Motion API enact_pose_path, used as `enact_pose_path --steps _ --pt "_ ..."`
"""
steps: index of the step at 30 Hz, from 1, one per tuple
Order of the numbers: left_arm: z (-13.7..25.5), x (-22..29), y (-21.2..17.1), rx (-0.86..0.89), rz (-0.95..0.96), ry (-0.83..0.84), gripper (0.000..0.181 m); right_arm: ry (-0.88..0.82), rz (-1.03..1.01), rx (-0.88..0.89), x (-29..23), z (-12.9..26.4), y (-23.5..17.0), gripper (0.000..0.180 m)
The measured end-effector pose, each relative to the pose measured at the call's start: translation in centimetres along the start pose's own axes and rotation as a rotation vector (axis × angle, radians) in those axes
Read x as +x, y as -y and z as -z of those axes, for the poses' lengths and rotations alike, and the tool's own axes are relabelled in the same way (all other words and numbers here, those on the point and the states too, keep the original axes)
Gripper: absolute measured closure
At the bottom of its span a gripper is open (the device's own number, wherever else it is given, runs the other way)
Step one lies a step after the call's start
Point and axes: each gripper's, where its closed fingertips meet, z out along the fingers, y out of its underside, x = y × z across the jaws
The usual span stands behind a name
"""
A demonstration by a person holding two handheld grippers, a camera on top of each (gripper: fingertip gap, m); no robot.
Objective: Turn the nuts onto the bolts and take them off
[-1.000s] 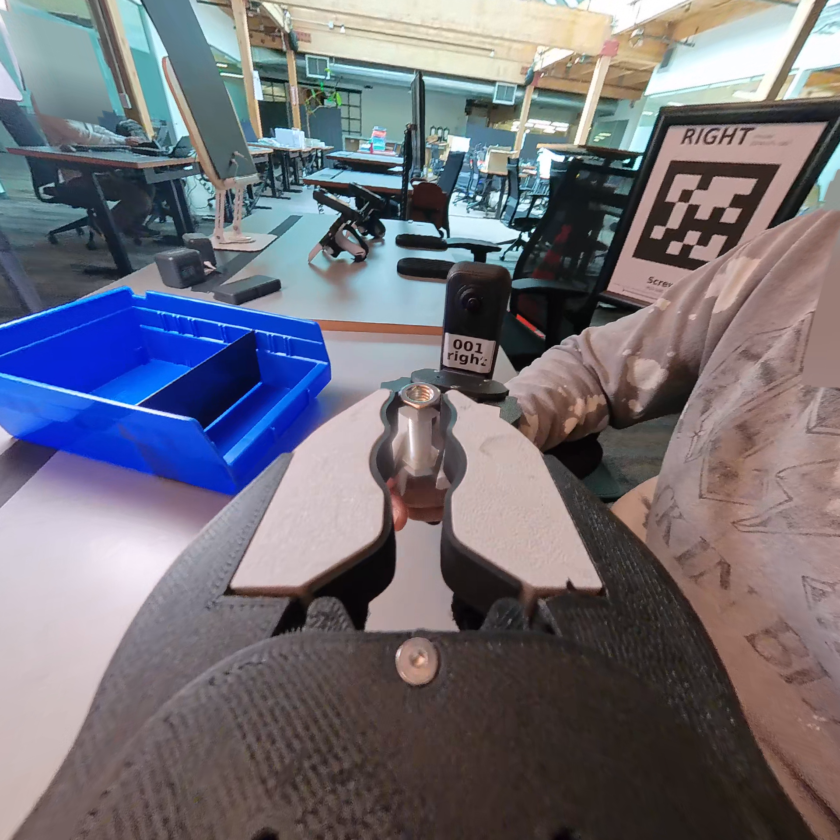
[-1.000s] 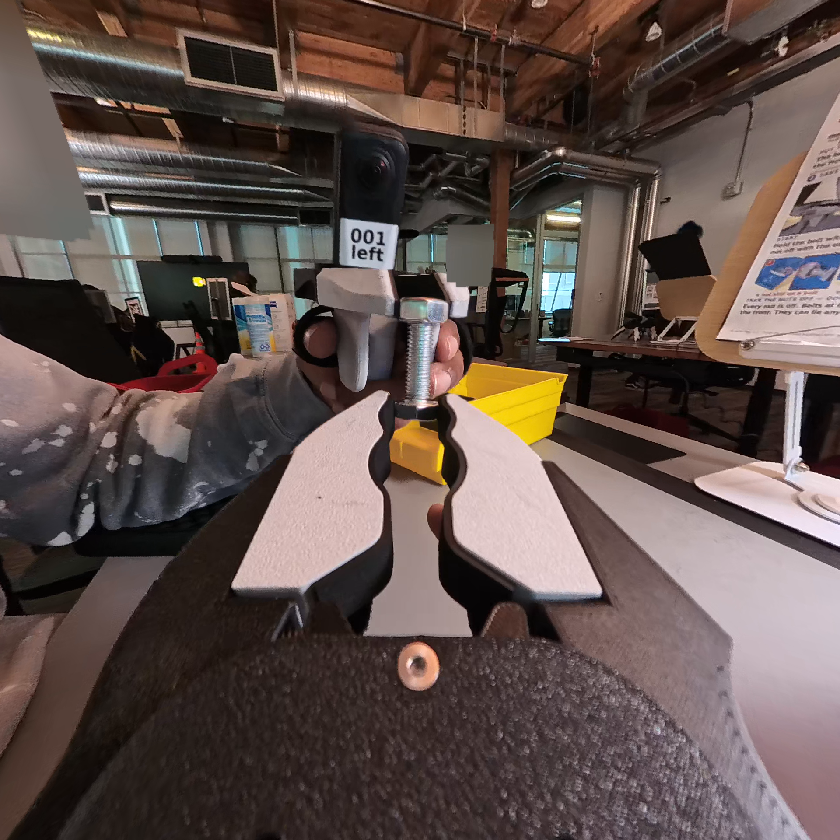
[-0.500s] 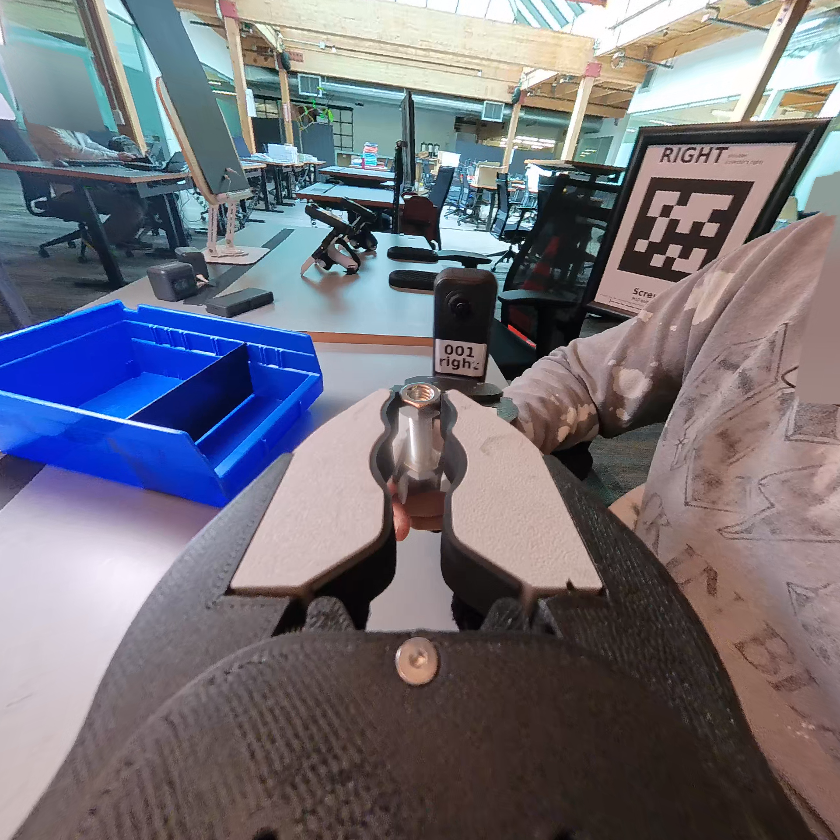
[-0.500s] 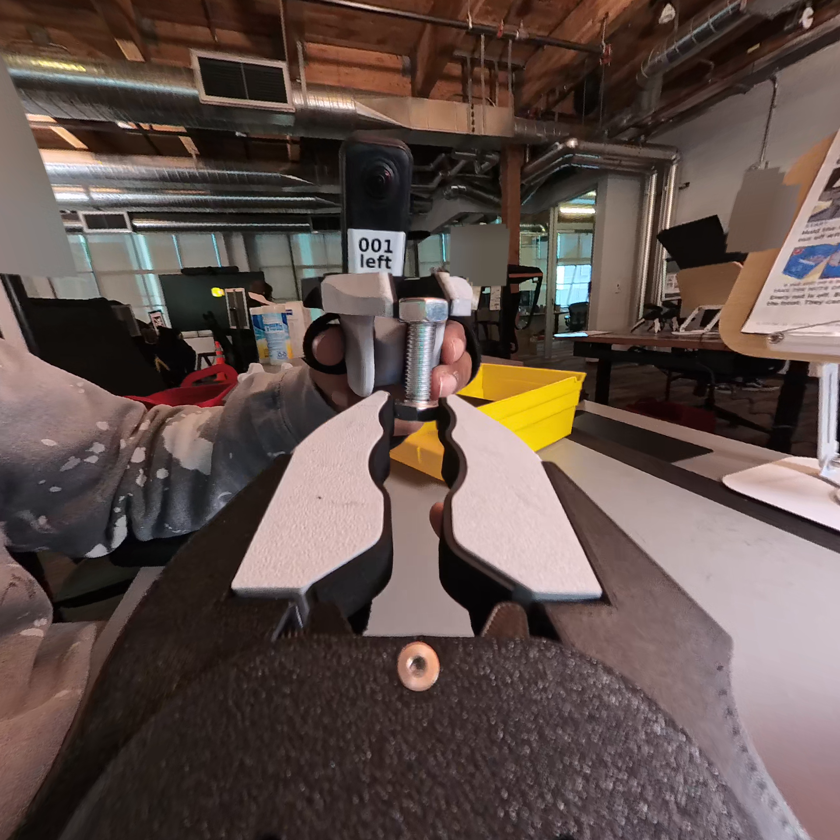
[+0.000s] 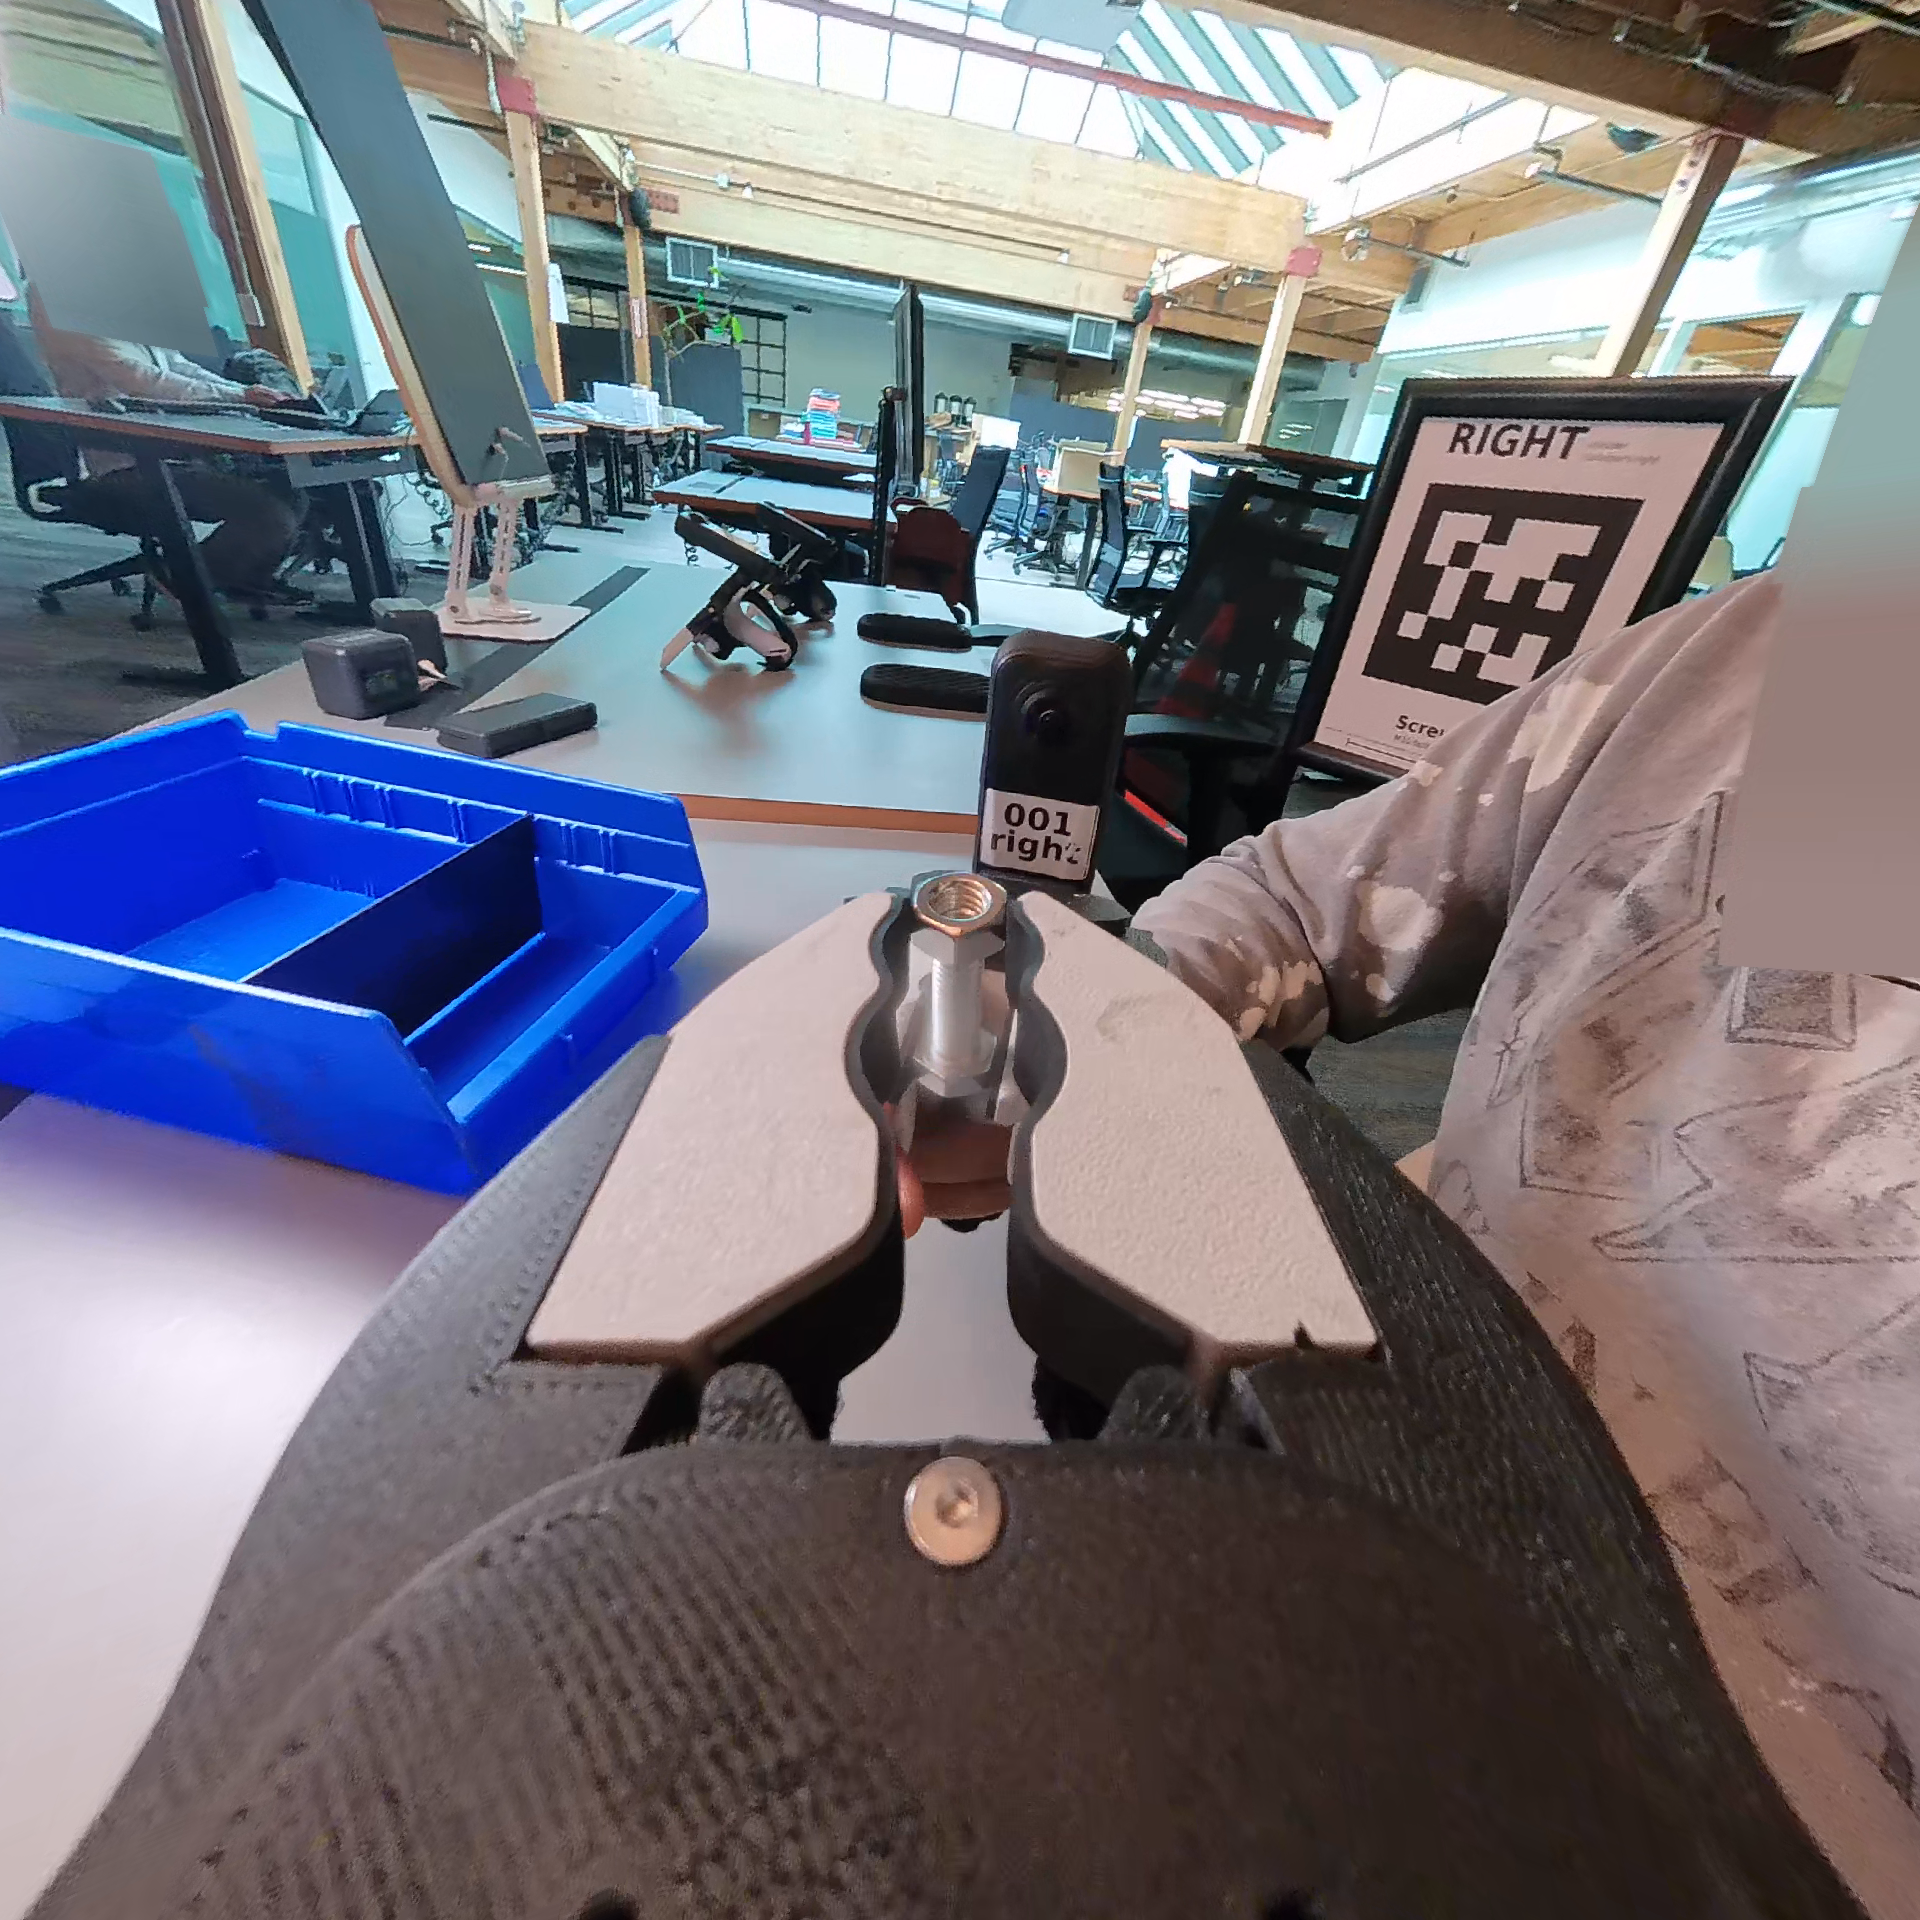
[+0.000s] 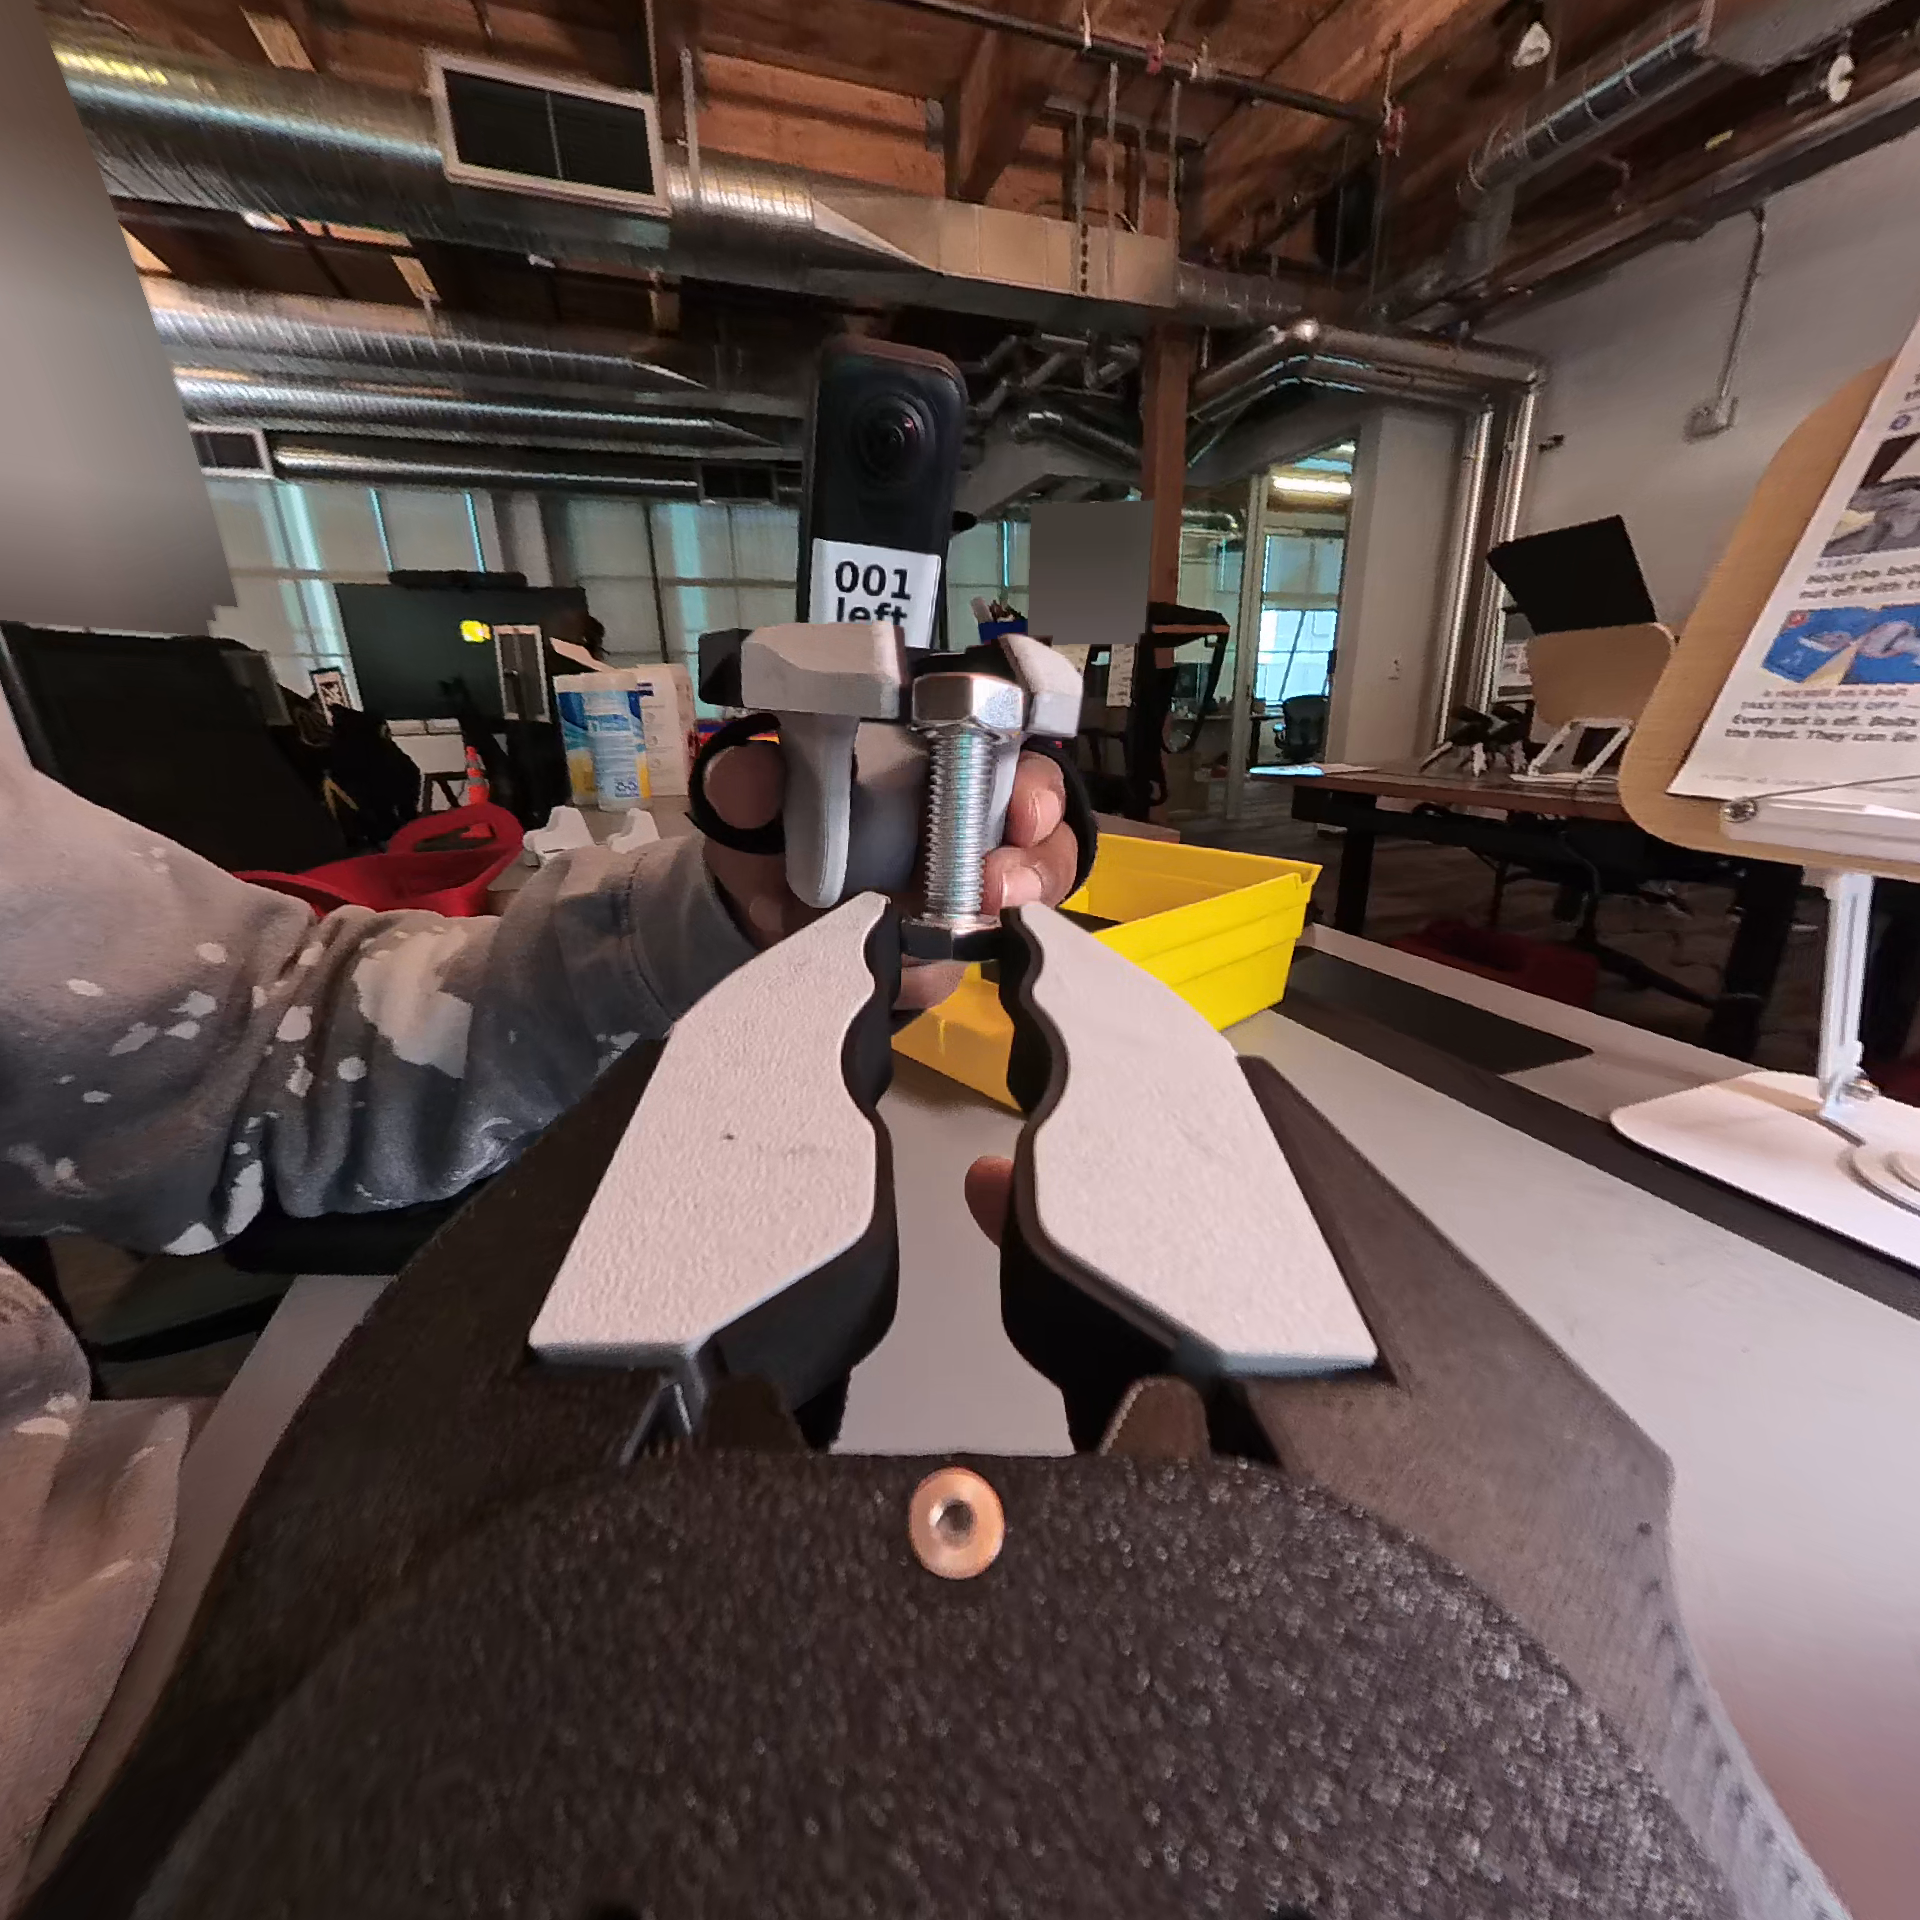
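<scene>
The pale grey bench [image 5: 156, 1351] carries a blue plastic divided bin [image 5: 312, 935] toward its left edge in the left wrist view, and a yellow plastic bin [image 6: 1195, 935] sits farther back on it in the right wrist view. A wooden stand with an instruction sheet [image 6: 1818, 675] rises at the bench's right edge, and a framed black-and-white marker sign [image 5: 1507, 582] stands behind the person's speckled grey sleeve [image 5: 1403, 935]. Both tools are held up above the bench, facing each other. The left gripper [image 6: 925, 696], with grey fingers on a black body, is clenched on the hexagonal head of a silver threaded steel bolt [image 6: 961, 821], whose shaft hangs straight down from it. The right gripper [image 6: 948, 935] has its jaws narrowed to a small gap, clamped around a silver hexagonal steel nut [image 5: 956, 902] at the bolt's lower end. In the left wrist view the nut's threaded hole faces the camera, with the bolt's shaft running back between the left gripper's fingers [image 5: 748, 1122].
</scene>
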Motion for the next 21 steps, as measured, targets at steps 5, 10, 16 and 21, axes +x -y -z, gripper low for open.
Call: enact_pose_path --steps 5,10,16,21 --pt "0.0 0.4 0.2 -0.002 -0.017 -0.012 0.163 0.025 -0.003 0.026 -0.4 0.0 0.3 0.162" --pt "0.2 0.7 0.3 0.004 -0.016 -0.027 0.163 0.05 -0.014 0.04 -0.7 0.1 0.5 0.162" --pt "0.6 0.4 0.4 0.01 -0.019 -0.013 0.167 0.076 -0.028 0.06 -1.0 0.2 0.9 0.162" --pt "0.9 0.2 0.4 0.014 -0.014 -0.005 0.165 0.073 -0.03 0.068 -0.9 0.3 1.1 0.162"
